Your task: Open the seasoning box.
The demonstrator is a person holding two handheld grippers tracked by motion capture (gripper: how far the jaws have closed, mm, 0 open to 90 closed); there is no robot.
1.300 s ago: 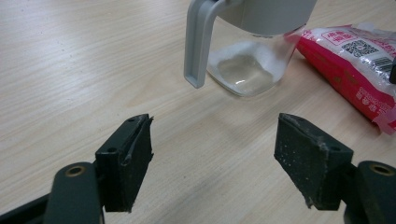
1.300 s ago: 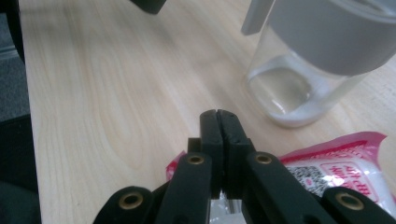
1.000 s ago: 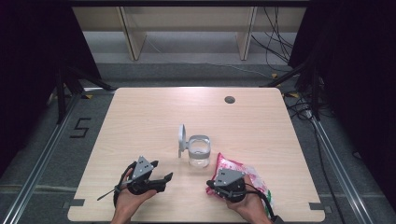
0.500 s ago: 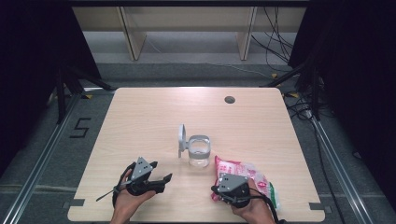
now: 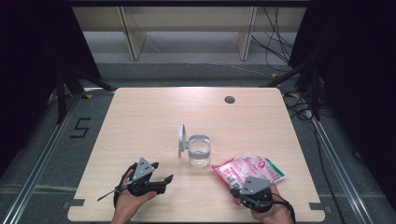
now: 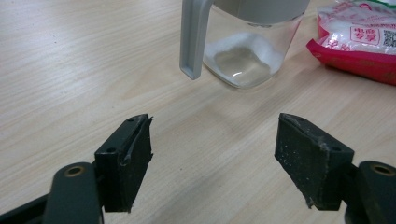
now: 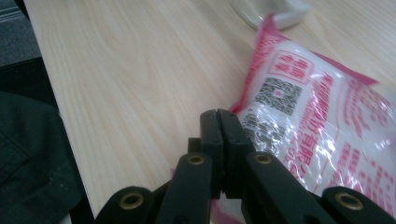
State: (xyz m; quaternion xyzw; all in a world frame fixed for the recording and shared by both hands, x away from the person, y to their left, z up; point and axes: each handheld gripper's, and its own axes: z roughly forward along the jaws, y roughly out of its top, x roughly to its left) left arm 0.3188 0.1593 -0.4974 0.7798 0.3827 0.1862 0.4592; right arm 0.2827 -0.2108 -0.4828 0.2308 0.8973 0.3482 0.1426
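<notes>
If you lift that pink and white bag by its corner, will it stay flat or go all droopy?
Probably droopy. The bag is thin, crinkly, shiny plastic, so it would likely sag below the right gripper, whose jaws are shut at its edge. It looks filled with something white and loose that may slide to the low end. The glossy film might also slip.

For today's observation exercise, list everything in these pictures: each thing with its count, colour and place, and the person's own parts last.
Table: one, light wood, centre of the high view.
Jar: one, clear with a grey rim and raised lid, mid-table.
Bag: one, pink and white, right of the jar.
Hole: one, dark, far right of the tabletop.
Shelving: one, pale, beyond the table.
Left gripper: one, black, jaws apart, near edge.
Right gripper: one, black, jaws together beside the bag.
</notes>
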